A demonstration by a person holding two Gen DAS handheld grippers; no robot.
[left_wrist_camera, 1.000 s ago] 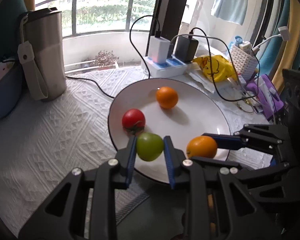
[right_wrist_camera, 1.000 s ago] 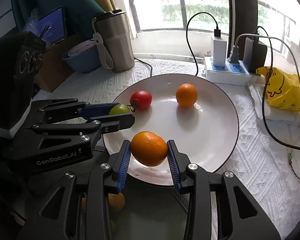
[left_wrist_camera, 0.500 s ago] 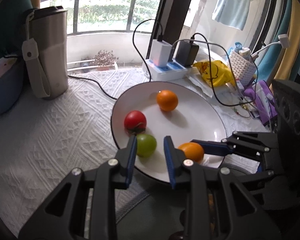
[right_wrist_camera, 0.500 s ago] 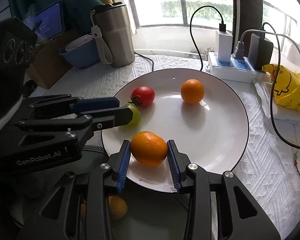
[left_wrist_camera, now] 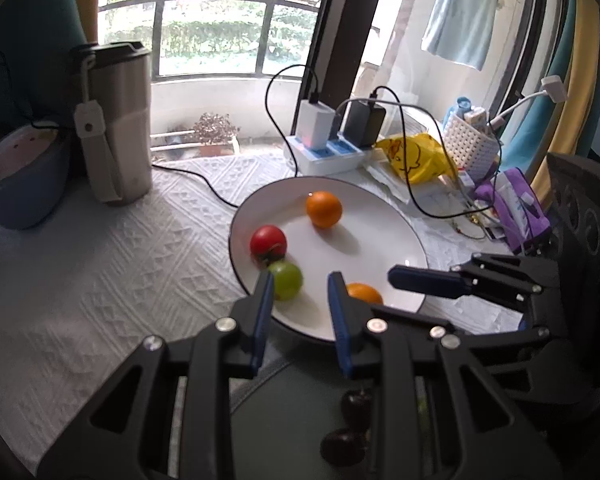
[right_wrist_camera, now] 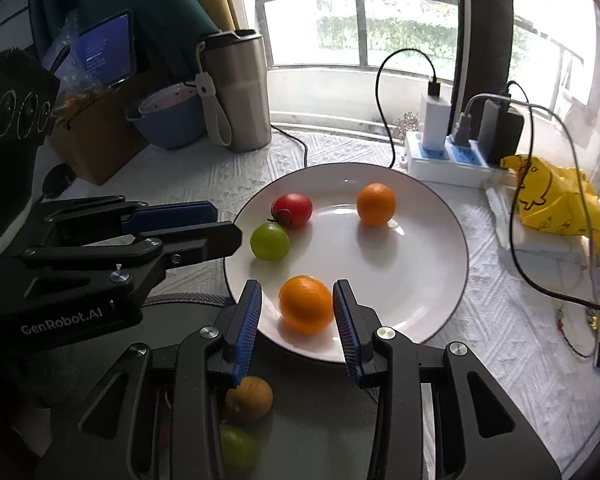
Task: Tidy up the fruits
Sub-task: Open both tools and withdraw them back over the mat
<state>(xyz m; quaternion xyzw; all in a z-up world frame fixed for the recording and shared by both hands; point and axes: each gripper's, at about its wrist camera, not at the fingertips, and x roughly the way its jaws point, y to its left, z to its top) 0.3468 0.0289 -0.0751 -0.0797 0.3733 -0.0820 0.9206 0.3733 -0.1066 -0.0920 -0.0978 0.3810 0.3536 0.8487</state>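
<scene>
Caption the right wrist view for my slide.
Open right tongs frame an orange lying on a white plate.

Left wrist view: near orange [left_wrist_camera: 364, 293] half hidden behind the left gripper's finger [left_wrist_camera: 342, 332]. Two dark fruits [left_wrist_camera: 350, 426] low in frame, blurred, kind unclear. Right wrist view: a brownish fruit [right_wrist_camera: 249, 398] and a green one [right_wrist_camera: 238, 448] below the plate [right_wrist_camera: 428, 300], partly covered by the right gripper frame, soft focus. Tablet [right_wrist_camera: 108, 50] text too small to read. Bowl [left_wrist_camera: 20, 184] cut by the left edge.
</scene>
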